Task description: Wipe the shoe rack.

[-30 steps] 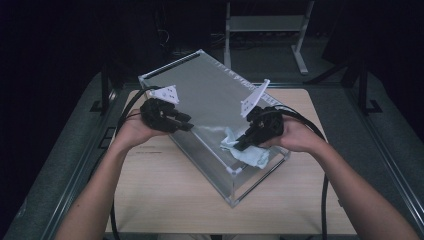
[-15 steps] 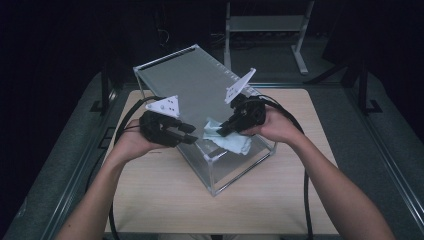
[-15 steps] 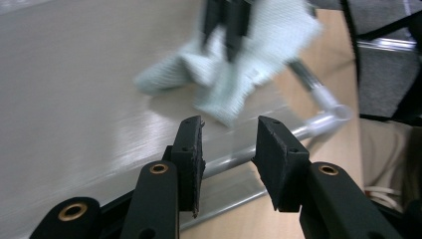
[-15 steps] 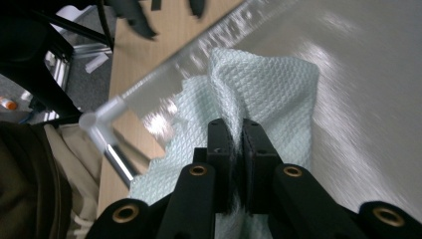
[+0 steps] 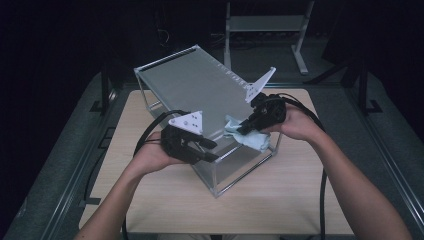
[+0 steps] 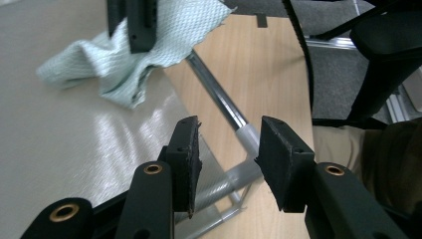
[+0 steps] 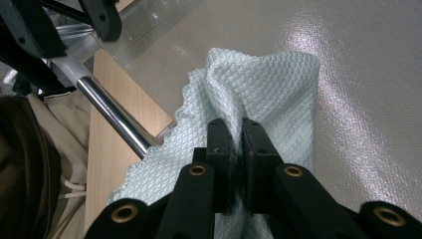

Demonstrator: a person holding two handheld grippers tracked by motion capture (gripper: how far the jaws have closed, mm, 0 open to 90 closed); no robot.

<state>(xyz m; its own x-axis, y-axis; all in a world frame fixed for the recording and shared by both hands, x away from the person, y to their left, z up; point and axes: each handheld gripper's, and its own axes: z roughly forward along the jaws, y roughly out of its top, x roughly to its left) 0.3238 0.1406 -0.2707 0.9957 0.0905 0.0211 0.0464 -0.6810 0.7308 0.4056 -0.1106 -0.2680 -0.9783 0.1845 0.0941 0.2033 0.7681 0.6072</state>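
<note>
right hand-held gripper (image 7: 233, 134) clenched on pale green waffle-weave cloth (image 7: 268, 94) | cloth on tilted clear metal-framed box (image 5: 200, 95) | left hand-held gripper (image 6: 226, 149), jaws just opening, straddles box's near corner

No readable text, label or number anywhere.

Left tool (image 5: 212, 148) jaws parted, just been opening; right tool (image 5: 243, 129) clamped
</note>
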